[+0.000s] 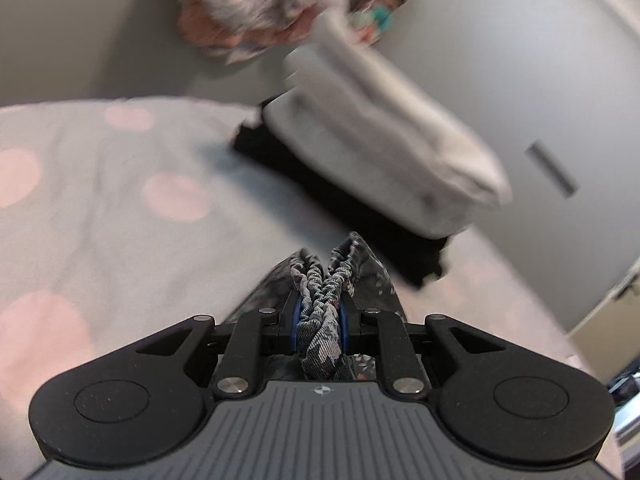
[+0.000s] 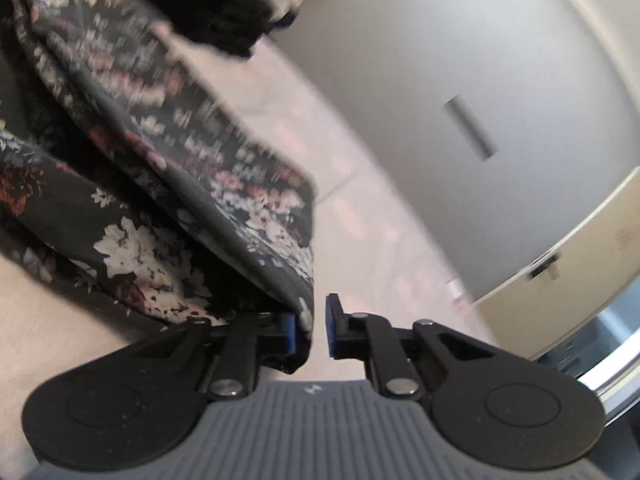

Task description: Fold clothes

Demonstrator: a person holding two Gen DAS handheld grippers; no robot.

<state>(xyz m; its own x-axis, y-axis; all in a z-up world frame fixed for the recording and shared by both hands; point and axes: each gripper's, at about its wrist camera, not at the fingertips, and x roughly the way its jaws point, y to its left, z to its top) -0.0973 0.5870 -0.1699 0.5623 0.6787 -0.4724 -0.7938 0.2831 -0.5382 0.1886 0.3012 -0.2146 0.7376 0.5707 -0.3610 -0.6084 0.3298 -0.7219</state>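
Note:
My left gripper (image 1: 319, 312) is shut on the gathered elastic waistband of a dark floral garment (image 1: 320, 280), held above a bed with a grey cover with pink dots (image 1: 100, 200). In the right wrist view the same dark floral garment (image 2: 160, 168) hangs and drapes at left. My right gripper (image 2: 312, 328) has its jaws a little apart; the garment's edge hangs against the left pad (image 2: 291, 330), and the right pad (image 2: 331, 330) stands clear of the cloth.
A folded stack lies on the bed: a light grey garment (image 1: 380, 140) on top of a black one (image 1: 280, 160). A crumpled grey and pink pile (image 1: 248, 12) lies farther back. A grey wardrobe door (image 2: 480, 100) and a cream panel (image 2: 580, 240) stand at right.

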